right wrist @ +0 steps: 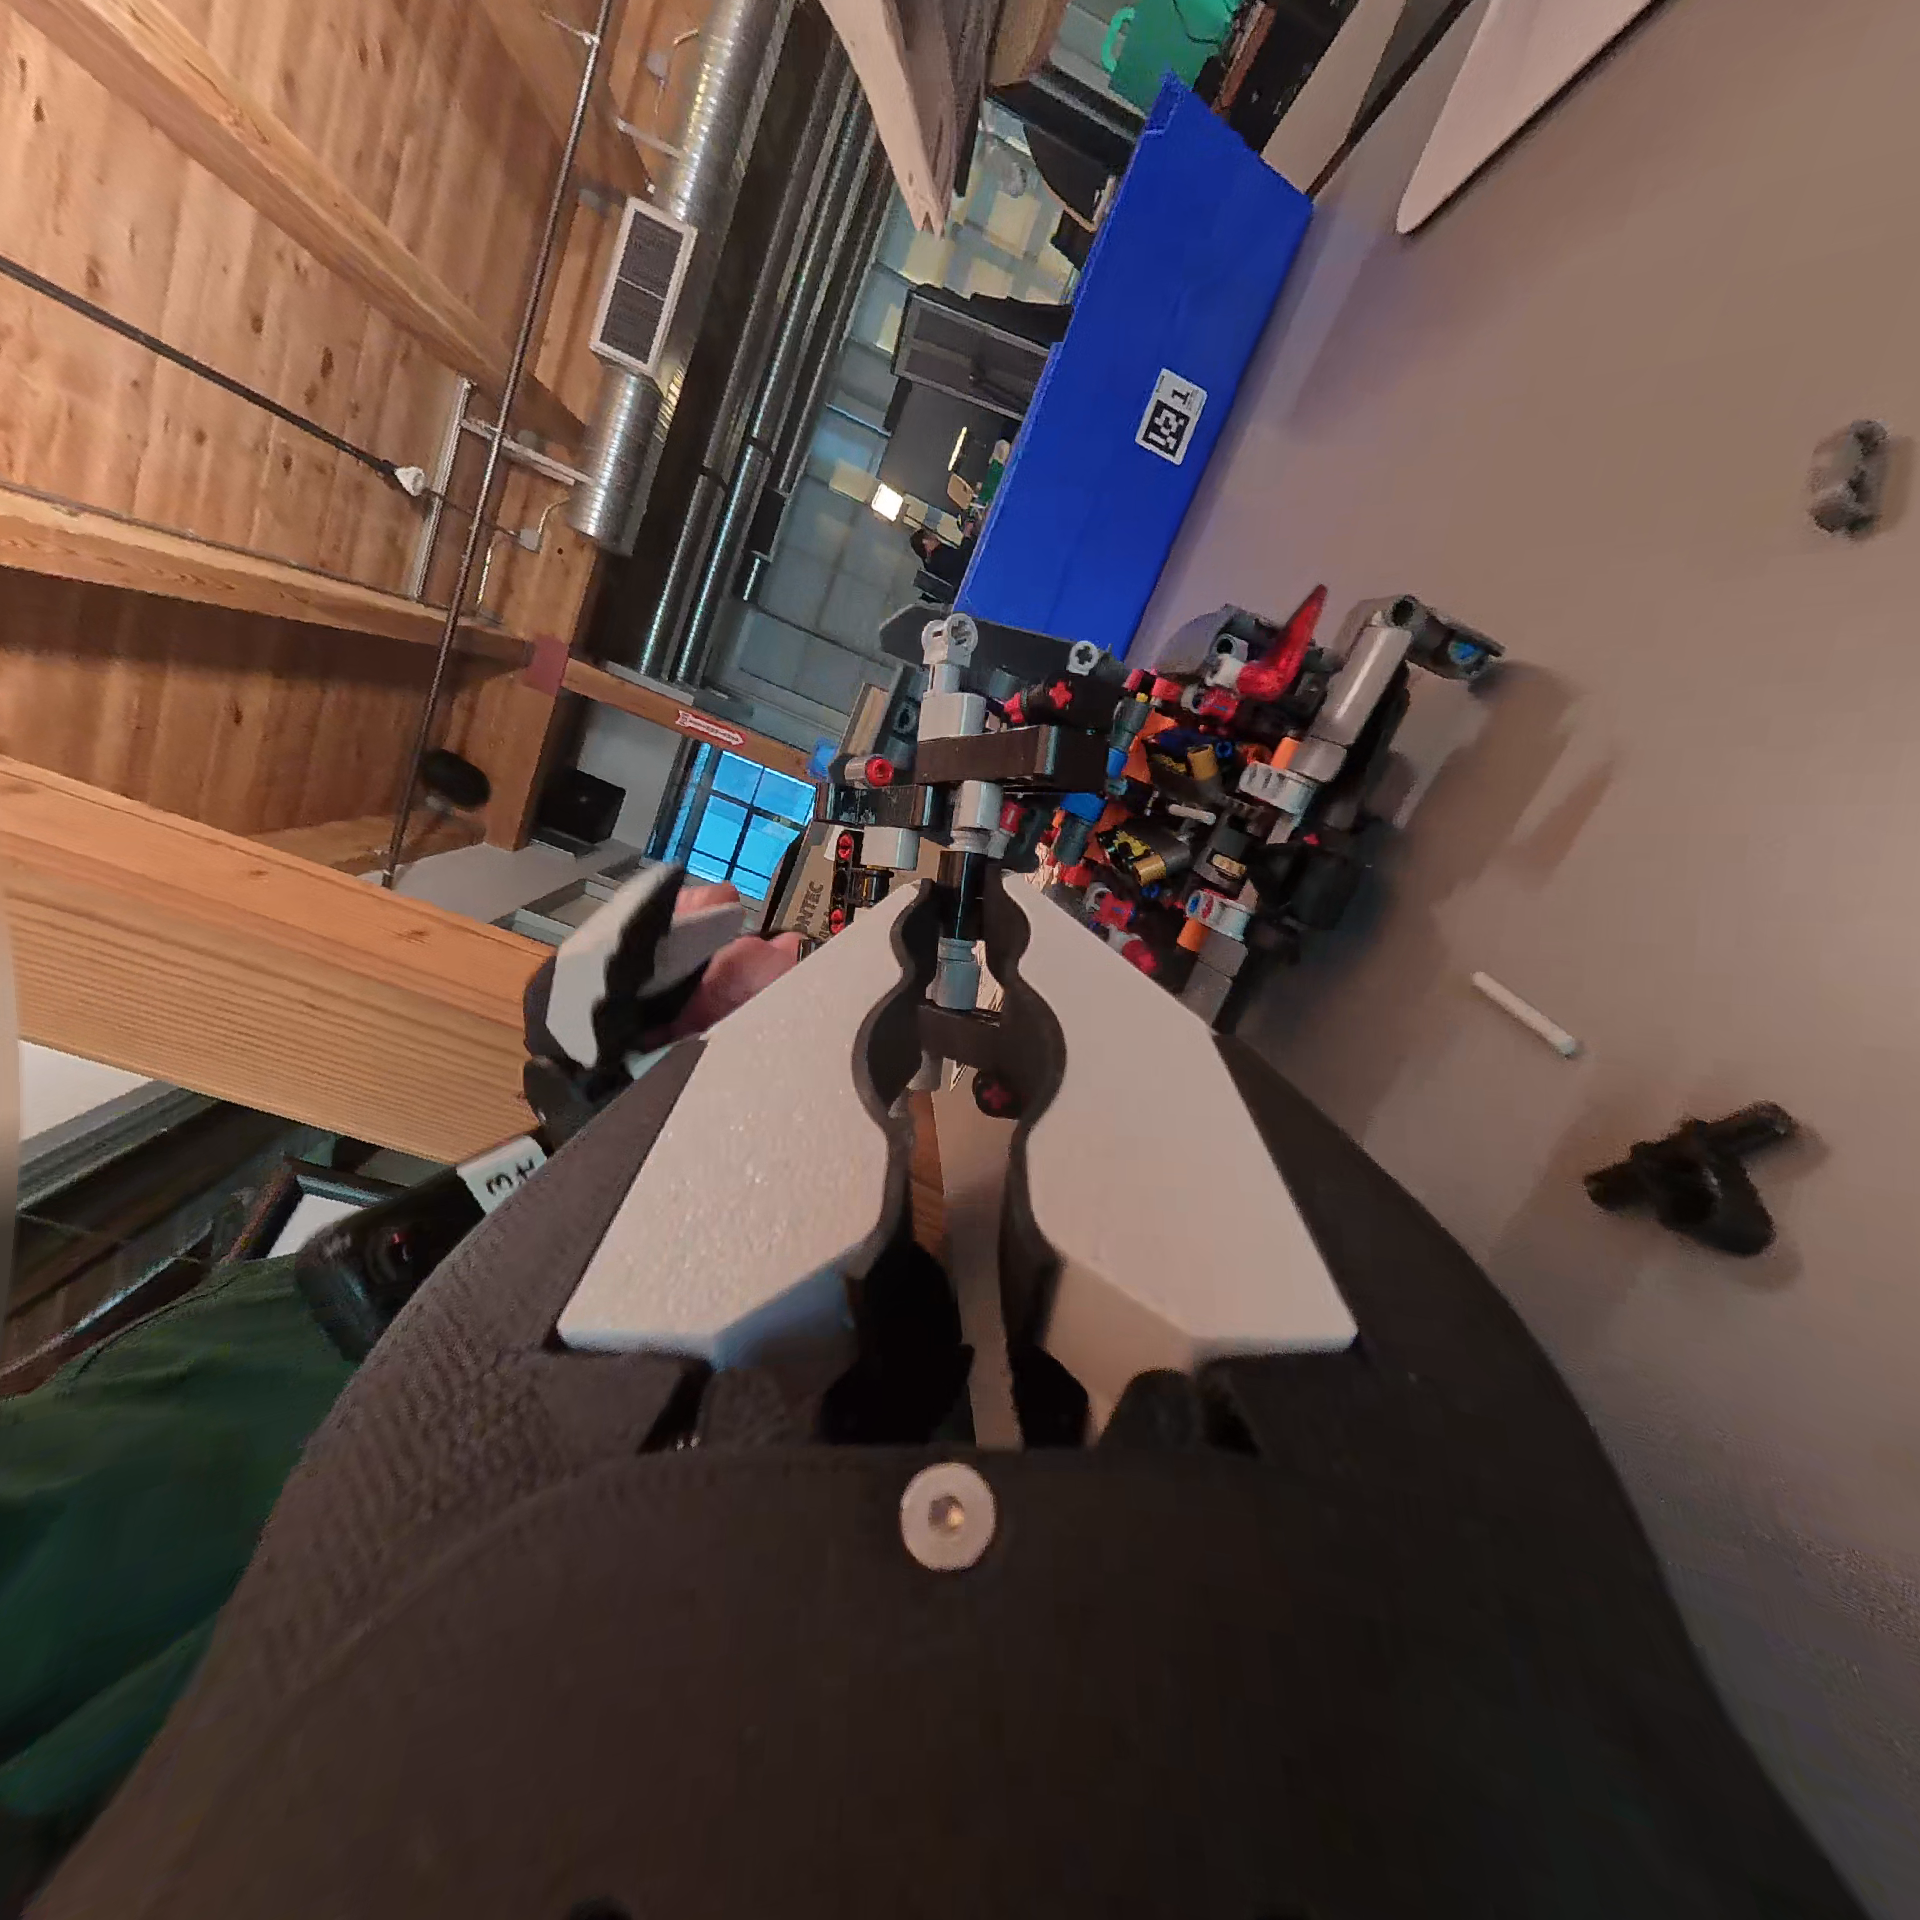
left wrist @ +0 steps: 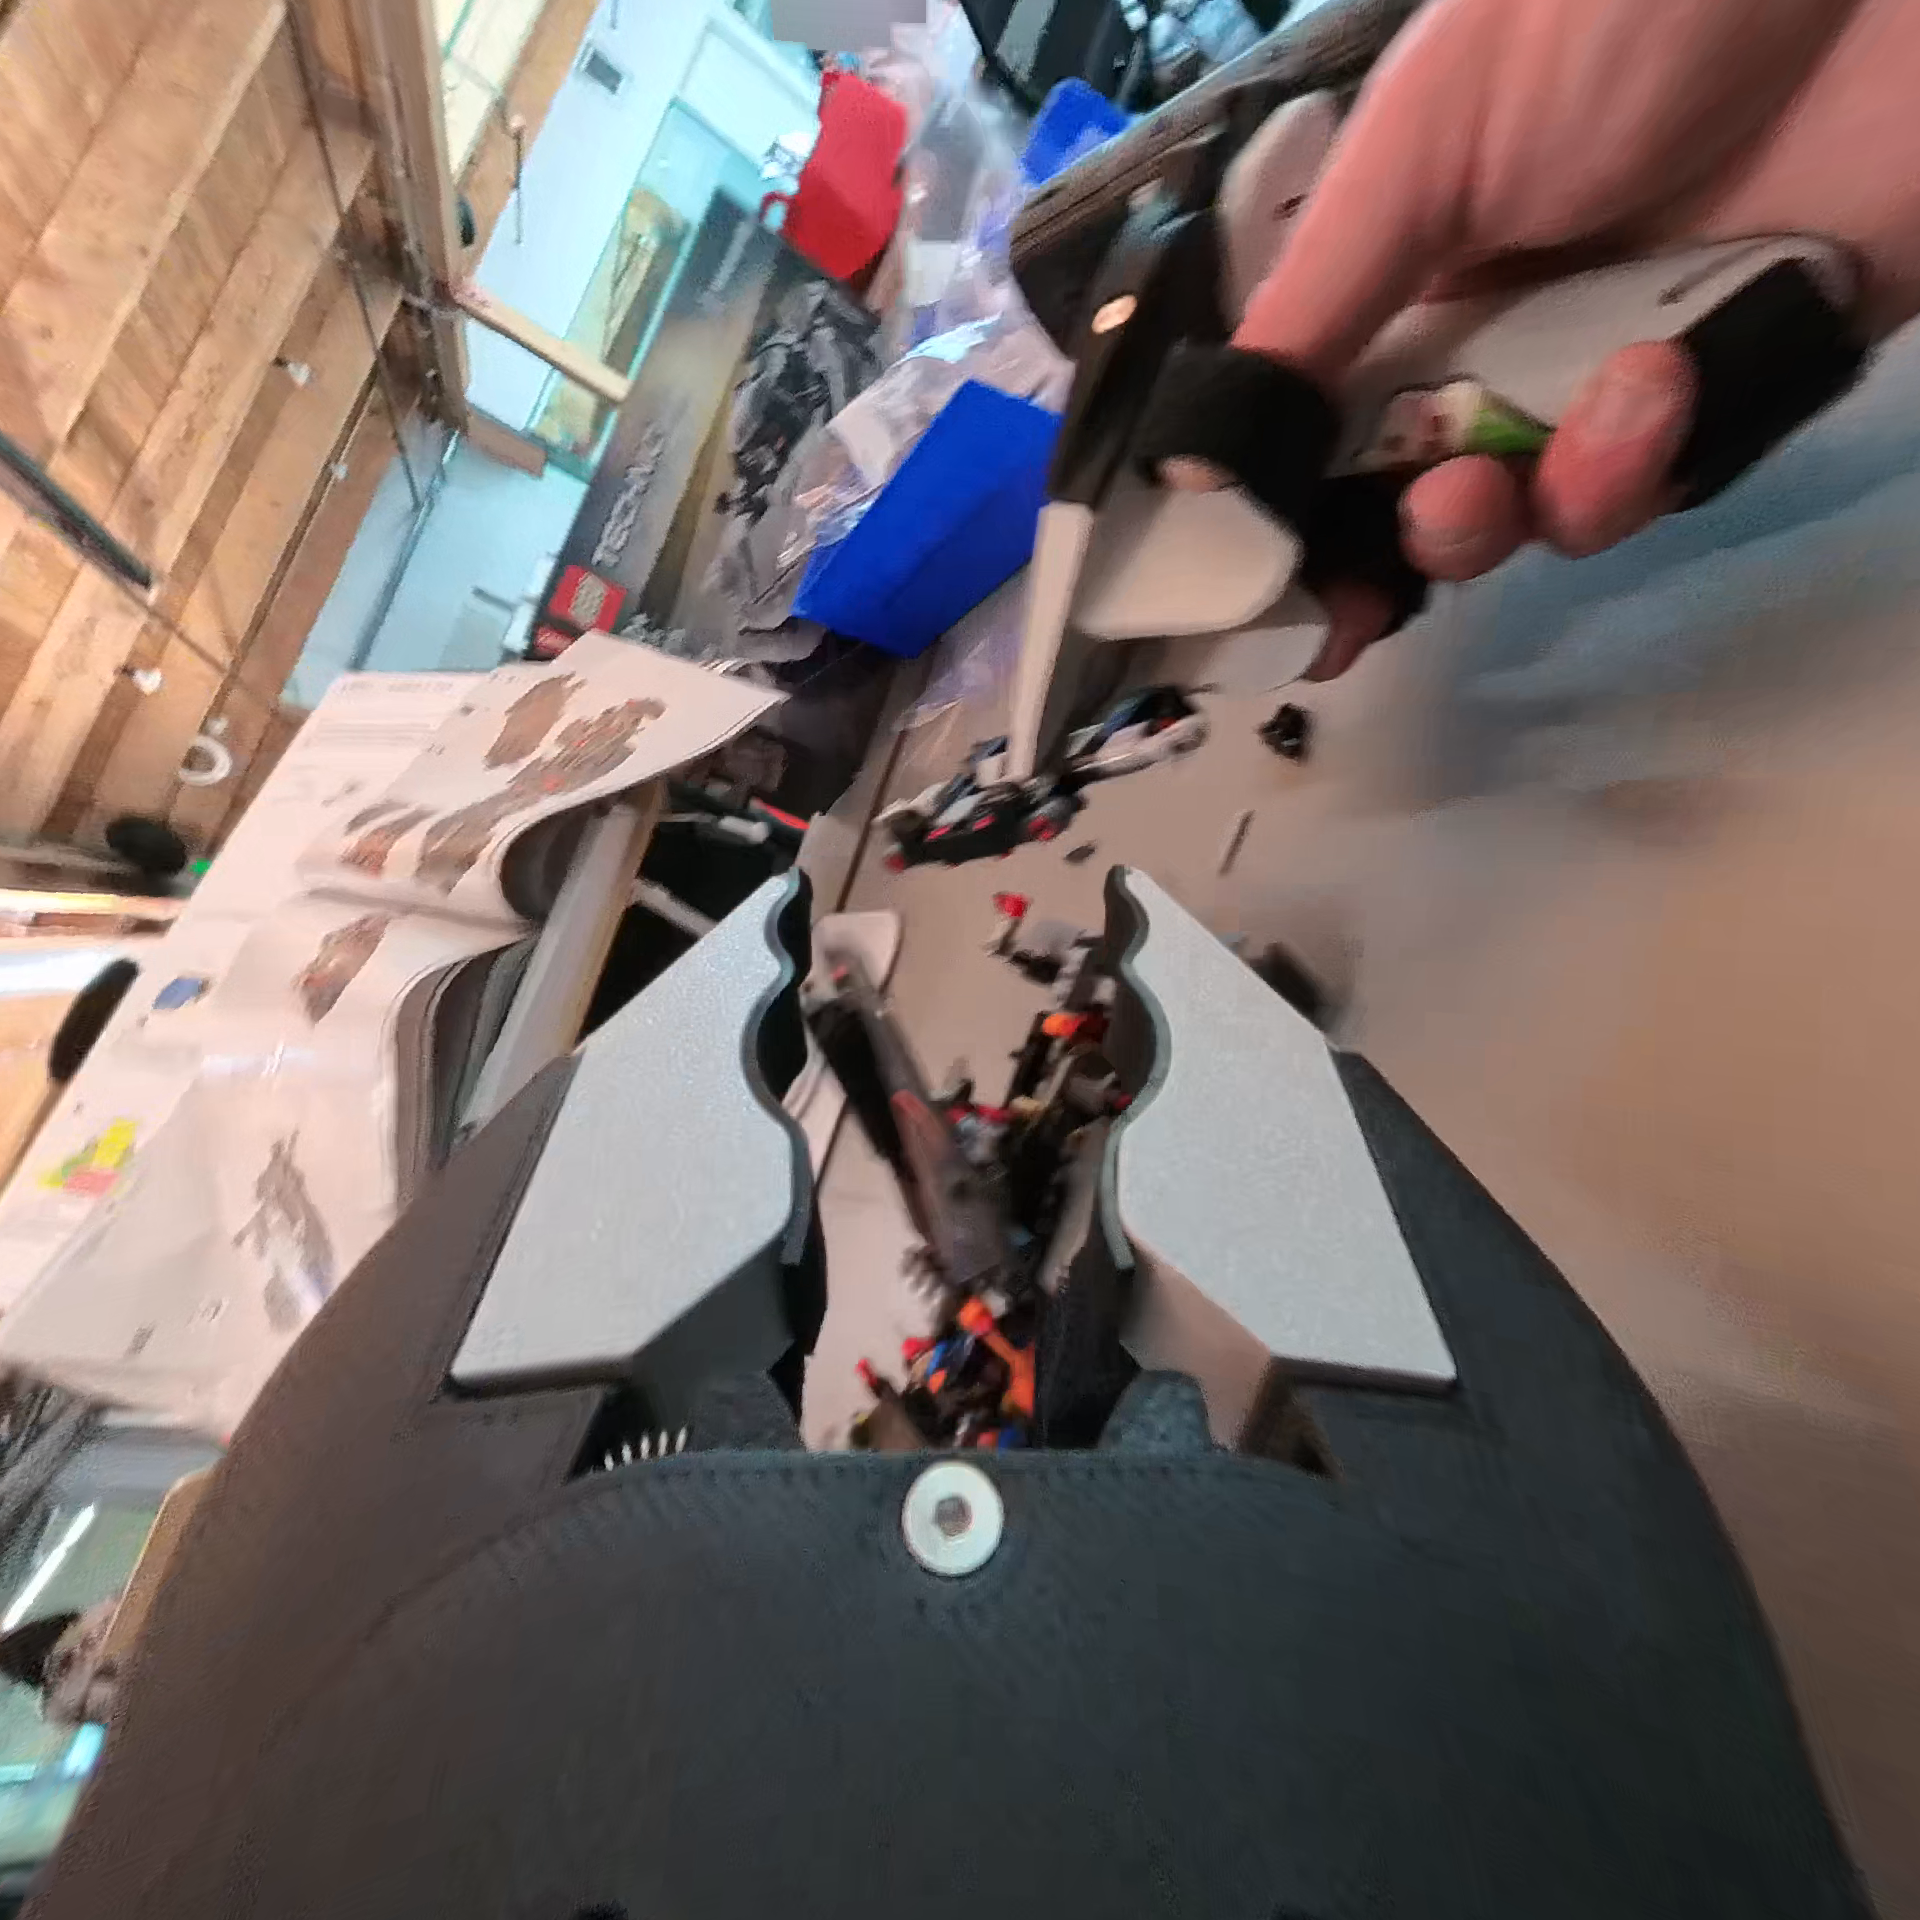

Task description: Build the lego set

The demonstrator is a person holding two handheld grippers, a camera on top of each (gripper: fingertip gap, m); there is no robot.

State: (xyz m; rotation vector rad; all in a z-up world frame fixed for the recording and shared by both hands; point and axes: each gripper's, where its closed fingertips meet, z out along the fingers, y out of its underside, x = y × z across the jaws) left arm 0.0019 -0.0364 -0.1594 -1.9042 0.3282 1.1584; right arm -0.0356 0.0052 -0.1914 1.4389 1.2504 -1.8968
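My right gripper (right wrist: 961, 914) is shut on a small lego sub-assembly (right wrist: 961, 769) of black beams, grey connectors and red pins, gripping its black axle and holding it off the table. The large multicoloured lego model (right wrist: 1195, 821) stands on the grey table (right wrist: 1558, 727) just beyond it. In the left wrist view my left gripper (left wrist: 961, 899) is open and empty, with the blurred model (left wrist: 987, 1143) showing in the gap beyond its fingers. The right gripper (left wrist: 1029, 743), held by a hand (left wrist: 1558, 208), shows farther off there with the sub-assembly (left wrist: 1039, 795).
A blue bin (right wrist: 1143, 364) stands behind the model. A black piece (right wrist: 1694, 1174), a small white rod (right wrist: 1527, 1013) and a grey piece (right wrist: 1849, 488) lie loose on the table. An open instruction booklet (left wrist: 468, 831), the set's box (left wrist: 644, 499) and plastic bags lie left. Across from one pair of fingers to the other is roughly 7 cm.
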